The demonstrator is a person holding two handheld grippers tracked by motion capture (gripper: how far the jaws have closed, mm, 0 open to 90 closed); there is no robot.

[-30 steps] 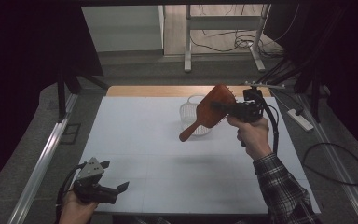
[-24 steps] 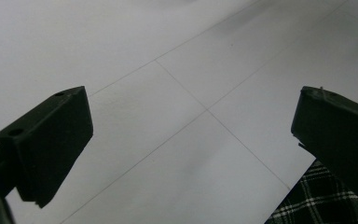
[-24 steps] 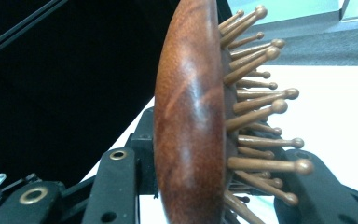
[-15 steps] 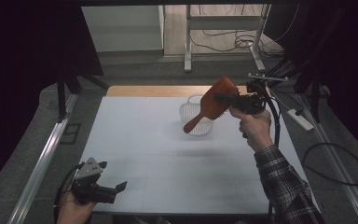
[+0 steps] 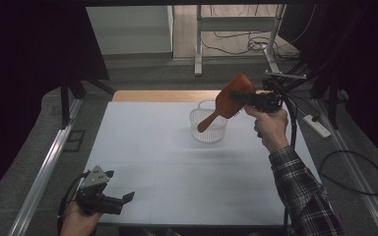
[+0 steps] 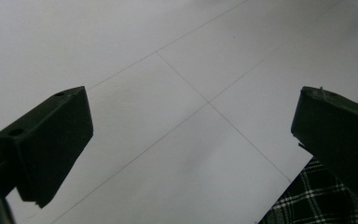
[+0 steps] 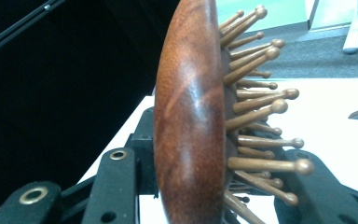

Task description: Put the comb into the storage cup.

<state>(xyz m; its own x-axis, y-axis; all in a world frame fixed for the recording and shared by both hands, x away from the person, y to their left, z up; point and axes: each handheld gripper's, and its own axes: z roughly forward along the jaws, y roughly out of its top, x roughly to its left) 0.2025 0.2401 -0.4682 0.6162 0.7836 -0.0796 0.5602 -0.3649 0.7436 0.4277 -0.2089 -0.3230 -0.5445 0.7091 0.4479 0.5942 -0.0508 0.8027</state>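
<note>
the hairbrush [image 5: 229,102] is reddish-brown wood with a darker grain across its back, and its round-tipped pins [image 7: 261,116] are a paler golden brown. the basket [image 5: 208,125] is white mesh. the counter [image 5: 177,162] is pale grey-white, ruled by thin dark lines, with a tan wooden strip along its far edge. both claws, left [image 5: 126,198] and right [image 5: 243,97], are black. the sleeve [image 5: 302,191] is plaid, dark with white lines

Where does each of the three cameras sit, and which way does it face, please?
High view: above the person's side, facing forward and down on the table; forearms, left gripper, right gripper.
Left gripper view: on the left gripper, facing the table; open jaws, plaid sleeve.
Right gripper view: on the right gripper, facing the hairbrush.
Shared: high and right views show the hairbrush.
</note>
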